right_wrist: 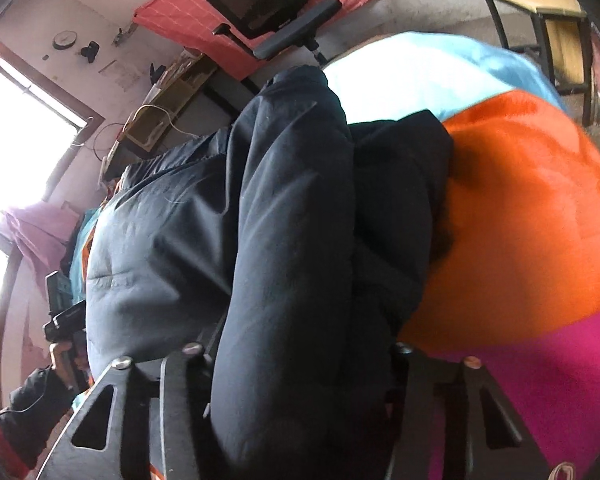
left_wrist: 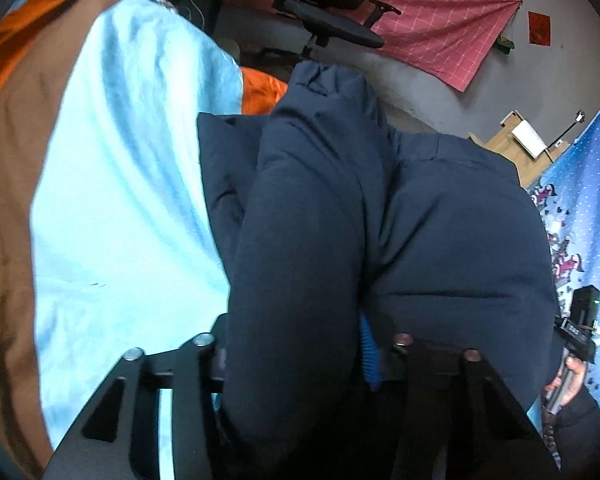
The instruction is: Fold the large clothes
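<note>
Gripping the jacket (left_wrist: 380,208), both tools, left tool (left_wrist: 300,364) and right tool (right_wrist: 300,360), are each clamping a padded fold between their jaws. Folding is starting; next, both should be carrying that edge forward together, evenly.

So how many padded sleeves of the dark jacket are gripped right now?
2. One sleeve is clamped in the left tool; the other sleeve is in the right tool. The jacket's underside is hidden.
</note>
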